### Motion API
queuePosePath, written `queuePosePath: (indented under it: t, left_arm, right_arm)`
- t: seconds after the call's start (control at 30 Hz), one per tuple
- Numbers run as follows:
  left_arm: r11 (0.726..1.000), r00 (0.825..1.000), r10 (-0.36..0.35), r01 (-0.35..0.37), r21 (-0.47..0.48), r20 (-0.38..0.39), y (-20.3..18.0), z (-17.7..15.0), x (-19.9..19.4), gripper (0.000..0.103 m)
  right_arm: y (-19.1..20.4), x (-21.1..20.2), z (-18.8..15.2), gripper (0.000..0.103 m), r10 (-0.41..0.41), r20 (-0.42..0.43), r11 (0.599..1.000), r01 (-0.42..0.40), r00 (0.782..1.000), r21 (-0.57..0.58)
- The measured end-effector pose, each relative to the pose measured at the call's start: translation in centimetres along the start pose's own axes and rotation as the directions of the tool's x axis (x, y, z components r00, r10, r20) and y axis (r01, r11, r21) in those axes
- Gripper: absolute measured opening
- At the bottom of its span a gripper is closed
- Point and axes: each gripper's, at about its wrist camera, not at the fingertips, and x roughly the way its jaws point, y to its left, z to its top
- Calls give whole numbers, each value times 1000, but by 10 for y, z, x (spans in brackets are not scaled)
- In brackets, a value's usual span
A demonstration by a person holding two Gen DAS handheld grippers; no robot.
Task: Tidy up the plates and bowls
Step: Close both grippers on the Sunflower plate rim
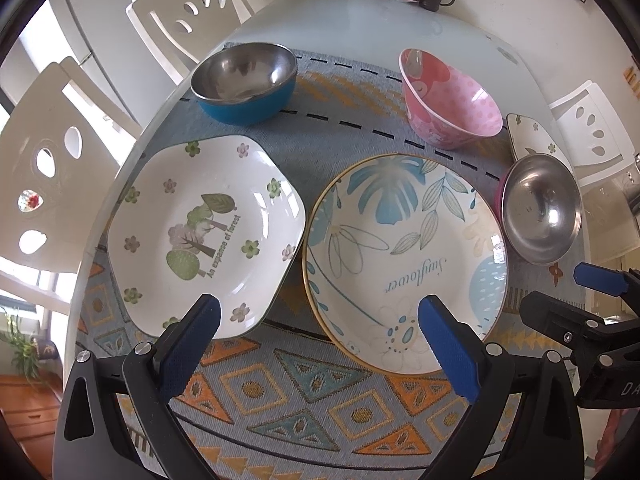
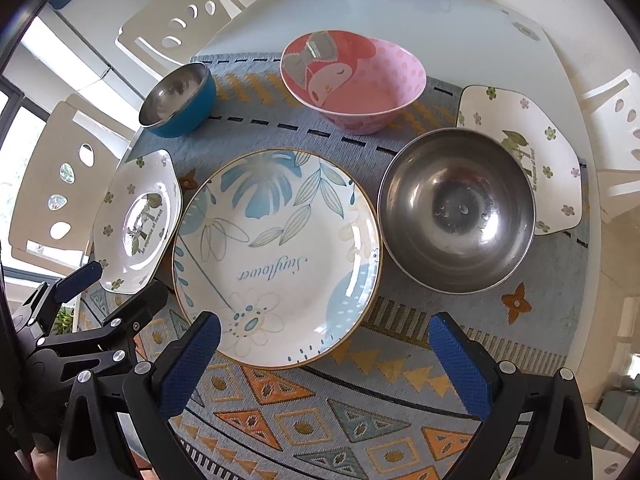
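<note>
Beyond the steel bowl, only the right wrist view fully shows a second forest plate; both jaws wide.

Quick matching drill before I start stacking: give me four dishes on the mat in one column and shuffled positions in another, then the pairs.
1. round Sunflower plate
2. pink bowl
3. blue-sided steel bowl
4. plain steel bowl

A. far left corner of the mat
B. right of the Sunflower plate
C. centre, nearest the grippers
D. far side, middle

Pairs: 1-C, 2-D, 3-A, 4-B
</note>
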Motion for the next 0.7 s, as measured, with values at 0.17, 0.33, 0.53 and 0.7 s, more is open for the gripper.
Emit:
queuePosePath:
  t: [0.17, 0.33, 0.53, 0.7]
  left_arm:
    - [1000, 1000, 1, -1, -3, -22, 3, -8, 7, 99]
    - [1000, 998, -11, 10, -19, -67, 6, -19, 19, 99]
    - [1000, 994, -22, 20, -19, -109, 5, -36, 36, 99]
    - [999, 987, -48, 46, -17, -150, -1, -45, 52, 99]
  right_arm:
    - [-1, 7, -4, 103, 29, -22, 999, -28, 999, 25]
    - [1, 17, -13, 103, 35, -53, 999, -33, 998, 38]
    - [-2, 33, -31, 103, 73, -85, 996, -68, 994, 63]
    - [-7, 45, -48, 103, 75, -71, 996, -71, 995, 59]
